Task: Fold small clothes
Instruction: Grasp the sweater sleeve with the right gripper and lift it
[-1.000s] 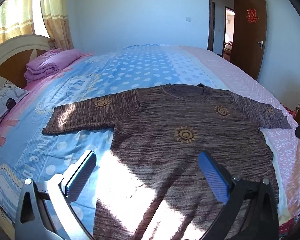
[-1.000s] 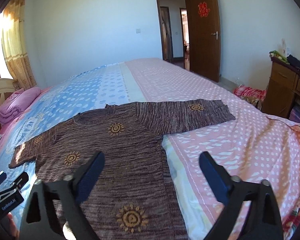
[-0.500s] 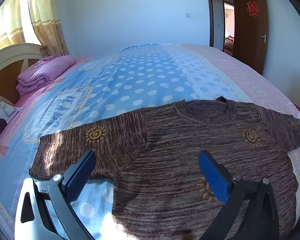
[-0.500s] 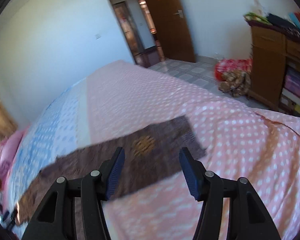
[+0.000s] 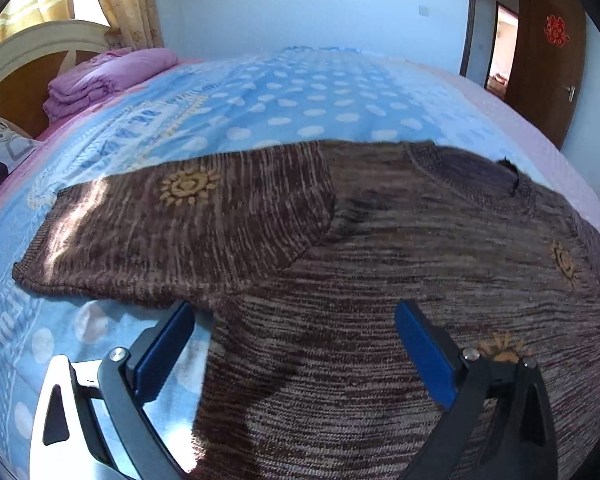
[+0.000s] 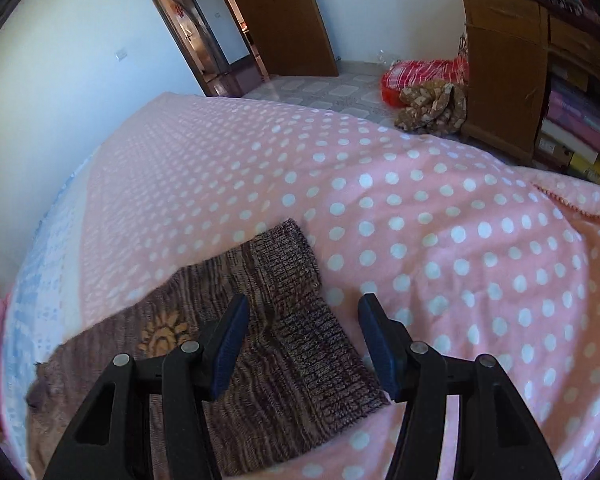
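Seemingly the sleeve-folding step is beginning: from the left wrist, the left hand-held gripper (image 5: 294,344) is hovering released over the brown sweater (image 5: 380,280) lying flat on the bed (image 5: 300,92), near its armpit; from the right wrist, the right hand-held gripper (image 6: 302,340) is straddling the sleeve cuff (image 6: 312,320), released, needing to pinch it next
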`<state>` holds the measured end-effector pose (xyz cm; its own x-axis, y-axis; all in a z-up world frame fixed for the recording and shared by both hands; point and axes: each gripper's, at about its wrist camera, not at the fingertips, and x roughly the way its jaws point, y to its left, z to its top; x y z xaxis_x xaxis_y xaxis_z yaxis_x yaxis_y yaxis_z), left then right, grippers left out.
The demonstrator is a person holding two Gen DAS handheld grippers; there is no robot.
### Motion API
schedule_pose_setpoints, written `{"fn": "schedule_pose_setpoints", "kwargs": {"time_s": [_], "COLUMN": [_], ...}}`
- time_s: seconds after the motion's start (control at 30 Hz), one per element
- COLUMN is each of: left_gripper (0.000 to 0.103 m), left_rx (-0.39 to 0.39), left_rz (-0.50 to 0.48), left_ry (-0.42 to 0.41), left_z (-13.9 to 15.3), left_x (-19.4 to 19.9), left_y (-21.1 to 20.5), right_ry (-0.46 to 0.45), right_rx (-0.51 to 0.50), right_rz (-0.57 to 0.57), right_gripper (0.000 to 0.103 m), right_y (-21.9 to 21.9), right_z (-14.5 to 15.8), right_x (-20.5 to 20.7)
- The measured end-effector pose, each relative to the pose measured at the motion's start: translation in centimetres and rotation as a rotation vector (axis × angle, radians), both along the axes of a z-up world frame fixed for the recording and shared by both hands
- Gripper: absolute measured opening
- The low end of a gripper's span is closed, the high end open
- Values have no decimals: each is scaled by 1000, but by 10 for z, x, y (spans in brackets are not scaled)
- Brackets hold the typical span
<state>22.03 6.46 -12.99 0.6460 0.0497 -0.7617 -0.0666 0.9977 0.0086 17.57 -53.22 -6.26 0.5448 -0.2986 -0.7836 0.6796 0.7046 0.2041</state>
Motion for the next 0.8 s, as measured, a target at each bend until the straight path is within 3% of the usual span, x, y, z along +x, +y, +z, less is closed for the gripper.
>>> {"fn": "schedule_pose_setpoints", "kwargs": {"time_s": [0.07, 0.13, 0.17, 0.2, 0.23, 0.47, 0.63, 0.8], "left_gripper": [103, 103, 103, 103, 103, 103, 103, 103], "left_rx": [-6, -43, -66, -92, -112, -102, -107, -115], "left_rz": [-8, -2, 2, 3, 7, 11, 12, 13], "left_ry": [39, 42, 46, 54, 56, 39, 31, 24], "left_z": [-5, -5, -6, -7, -8, -7, -7, -7], "left_x": [5, 5, 6, 6, 6, 3, 2, 2], "left_y": [0, 4, 8, 11, 13, 11, 12, 15], "right_ry": [49, 101, 91, 84, 80, 24, -39, -117], "right_rx": [-53, -106, -94, -80, -64, -119, -141, -109], "right_rz": [16, 27, 50, 62, 70, 96, 233, 413], "right_gripper": [56, 34, 28, 14, 10, 7, 7, 7], "right_y": [5, 9, 9, 9, 8, 46, 121, 217], "right_z": [-2, -3, -2, -1, 1, 40, 75, 91], "right_x": [7, 10, 10, 9, 10, 16, 32, 54]}}
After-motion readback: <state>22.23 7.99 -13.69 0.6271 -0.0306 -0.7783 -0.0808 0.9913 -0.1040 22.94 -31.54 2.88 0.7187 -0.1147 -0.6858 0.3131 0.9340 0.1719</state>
